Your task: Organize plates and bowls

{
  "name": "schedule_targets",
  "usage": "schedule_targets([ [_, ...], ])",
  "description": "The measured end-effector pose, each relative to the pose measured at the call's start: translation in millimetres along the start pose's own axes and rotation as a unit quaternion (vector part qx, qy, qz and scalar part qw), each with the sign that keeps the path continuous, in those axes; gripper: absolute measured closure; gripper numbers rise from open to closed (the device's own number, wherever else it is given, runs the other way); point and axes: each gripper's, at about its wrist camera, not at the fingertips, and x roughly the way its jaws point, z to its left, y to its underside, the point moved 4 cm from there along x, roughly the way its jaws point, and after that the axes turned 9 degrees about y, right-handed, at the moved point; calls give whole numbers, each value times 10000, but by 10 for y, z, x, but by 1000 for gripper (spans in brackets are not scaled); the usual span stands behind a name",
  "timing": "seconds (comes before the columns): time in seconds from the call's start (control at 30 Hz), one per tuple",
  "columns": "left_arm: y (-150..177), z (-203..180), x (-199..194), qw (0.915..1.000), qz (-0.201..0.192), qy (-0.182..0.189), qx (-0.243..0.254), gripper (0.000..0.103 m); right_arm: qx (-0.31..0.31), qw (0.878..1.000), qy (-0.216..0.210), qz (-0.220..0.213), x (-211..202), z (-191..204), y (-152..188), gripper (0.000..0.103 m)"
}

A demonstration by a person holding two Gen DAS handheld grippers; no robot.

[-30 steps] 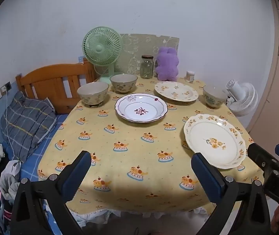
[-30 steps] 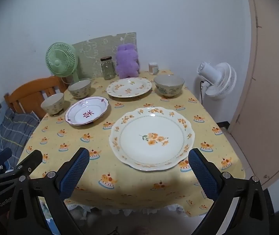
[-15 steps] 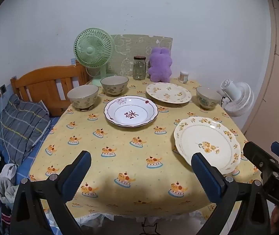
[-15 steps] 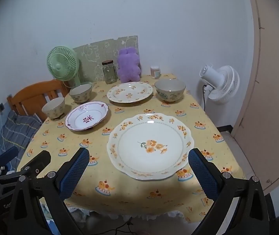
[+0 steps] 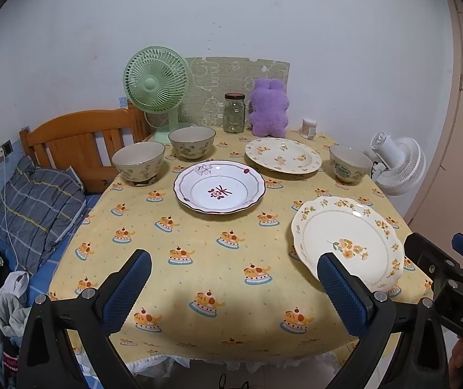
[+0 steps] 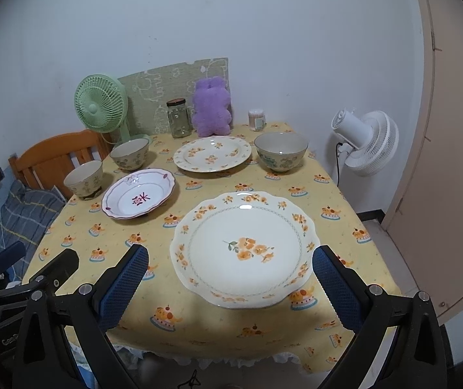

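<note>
Yellow cloth with a cake print covers the surface (image 5: 205, 246), which stands against a pale wall. Nearest my right tool (image 6: 230, 278) lies the big cream plate (image 6: 242, 248) with orange flowers, flat on the cloth at the front right; from my right camera its near rim sits between the two blue pads, though I cannot tell whether they touch it. That tool is spread wide and grips nothing. My left tool (image 5: 233, 280) is likewise spread wide with nothing between its pads, hovering over the front edge of the cloth. Beyond the cream plate, toward the middle, sits the white deep plate (image 5: 220, 191) with a purple rim and a red mark at its centre. Behind it on the right is a flat floral plate (image 5: 282, 155), and just right of that a bowl (image 5: 350, 163). Two more bowls stand at the left: one (image 5: 139, 163) at the edge, one (image 5: 192, 142) further back. Along the wall I see a green fan (image 5: 156, 86), a glass jar (image 5: 234, 113), a purple plush toy (image 5: 268, 108) and a small container (image 5: 309, 128). A white fan (image 6: 366, 142) stands off the surface to the right, a wooden bedhead (image 5: 79, 139) to the left.
</note>
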Motion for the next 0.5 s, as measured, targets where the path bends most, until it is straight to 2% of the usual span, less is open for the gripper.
schedule_targets([
  [0.5,-7,42,24,10000,-40,-56,-53,0,-124,9999,14,8,68,61,-24,1],
])
